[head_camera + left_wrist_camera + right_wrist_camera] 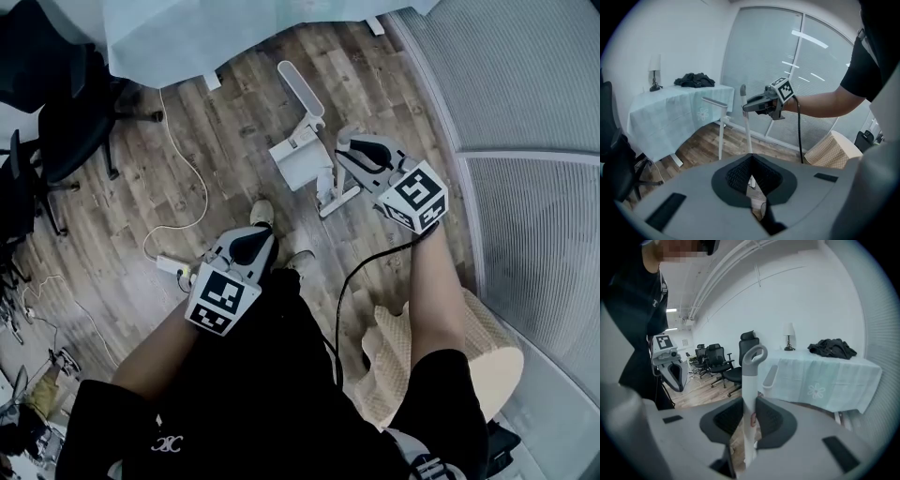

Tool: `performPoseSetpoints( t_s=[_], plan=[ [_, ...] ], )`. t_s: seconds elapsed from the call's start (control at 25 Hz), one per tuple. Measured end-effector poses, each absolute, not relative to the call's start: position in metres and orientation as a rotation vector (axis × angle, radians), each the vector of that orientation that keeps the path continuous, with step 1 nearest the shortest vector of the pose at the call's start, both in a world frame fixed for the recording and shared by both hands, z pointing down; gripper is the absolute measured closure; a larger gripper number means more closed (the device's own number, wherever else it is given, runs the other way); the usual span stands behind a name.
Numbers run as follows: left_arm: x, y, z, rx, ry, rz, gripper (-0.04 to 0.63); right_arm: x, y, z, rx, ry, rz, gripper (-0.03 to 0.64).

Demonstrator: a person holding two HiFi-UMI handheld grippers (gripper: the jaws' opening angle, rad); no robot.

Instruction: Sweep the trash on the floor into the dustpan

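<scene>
**Right gripper clamped on broom, left one closed and empty**

The right gripper (750, 402) has its jaws pressed on the upright white broom handle (750, 376); the grey loop end sticks up above the jaws. The left gripper (751, 159) has its jaws together with nothing between them, only floor showing below the pads. The white dustpan (298, 159) stands on the wooden floor (187, 169) just left of the right gripper's tip, with its long handle pointing to the far side. A cloth-covered table (670, 117) stands at far left, office chairs (66, 131) are further left, and a white cable (192, 187) lies on the floor. A woven basket (487, 356) sits near right. The right forearm reaches forward. The left forearm is held low, close to the body.
</scene>
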State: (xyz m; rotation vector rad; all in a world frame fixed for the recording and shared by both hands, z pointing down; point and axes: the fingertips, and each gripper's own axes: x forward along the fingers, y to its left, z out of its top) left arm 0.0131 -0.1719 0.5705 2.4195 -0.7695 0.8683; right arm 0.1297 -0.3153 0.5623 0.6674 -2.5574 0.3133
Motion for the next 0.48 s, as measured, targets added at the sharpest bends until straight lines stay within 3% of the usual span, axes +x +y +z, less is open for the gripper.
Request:
performPoseSetpoints(
  t_s=[0.48],
  plan=[
    [-0.004, -0.189, 0.572, 2.393, -0.832, 0.850, 0.600, 0.105, -0.365, 0.509, 0.911, -2.698, 0.201, 0.523]
  ],
)
